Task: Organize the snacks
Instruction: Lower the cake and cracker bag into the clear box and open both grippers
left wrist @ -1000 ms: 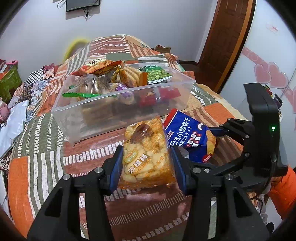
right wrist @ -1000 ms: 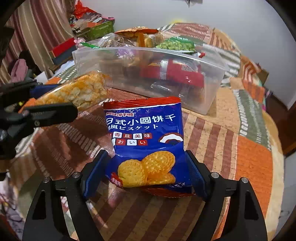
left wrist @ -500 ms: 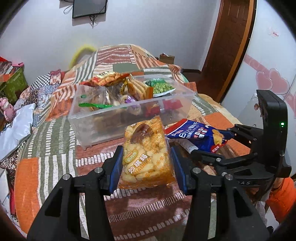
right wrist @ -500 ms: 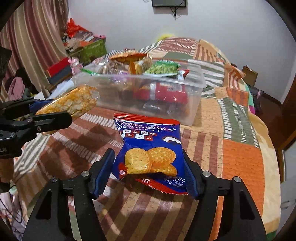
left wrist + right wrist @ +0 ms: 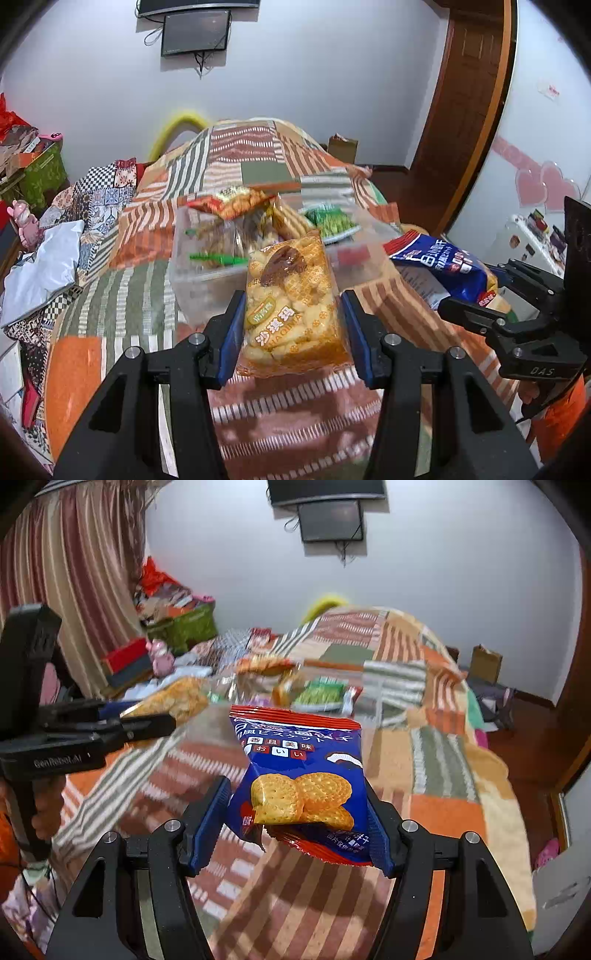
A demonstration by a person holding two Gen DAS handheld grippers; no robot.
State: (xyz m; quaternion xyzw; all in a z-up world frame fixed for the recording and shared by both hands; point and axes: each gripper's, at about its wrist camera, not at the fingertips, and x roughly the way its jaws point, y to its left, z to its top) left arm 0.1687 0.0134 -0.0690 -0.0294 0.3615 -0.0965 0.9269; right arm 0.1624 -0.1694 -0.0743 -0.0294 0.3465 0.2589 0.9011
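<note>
Patchwork fabric in orange, green and brown stripes covers the bed [image 5: 122,295], by far the largest thing seen, and everything else is carried on it or held above it. A clear plastic bin [image 5: 195,273] is set on the bed toward its far end, away from the near edge, and is already filled with snack packets, among them a green pea packet [image 5: 332,223] at its right side and an orange packet [image 5: 232,201] sticking up at its far rim. A wall-mounted screen [image 5: 195,31] is seen on the white wall beyond the bed's far end. The left claw [image 5: 291,332] is clenched on a clear bag of yellow puffed snacks [image 5: 291,306], which is held upright above the bed's near part, in front of the bin. The right claw [image 5: 297,825] is held over the bed's right side; its jaws have just been closing, and a blue biscuit packet [image 5: 299,775] is gripped between them, with both blue pads pressed against its crumpled sides and its red-edged top pointing toward the bin. Both packets are held clear of the blanket, near each other, each in its own claw.
</note>
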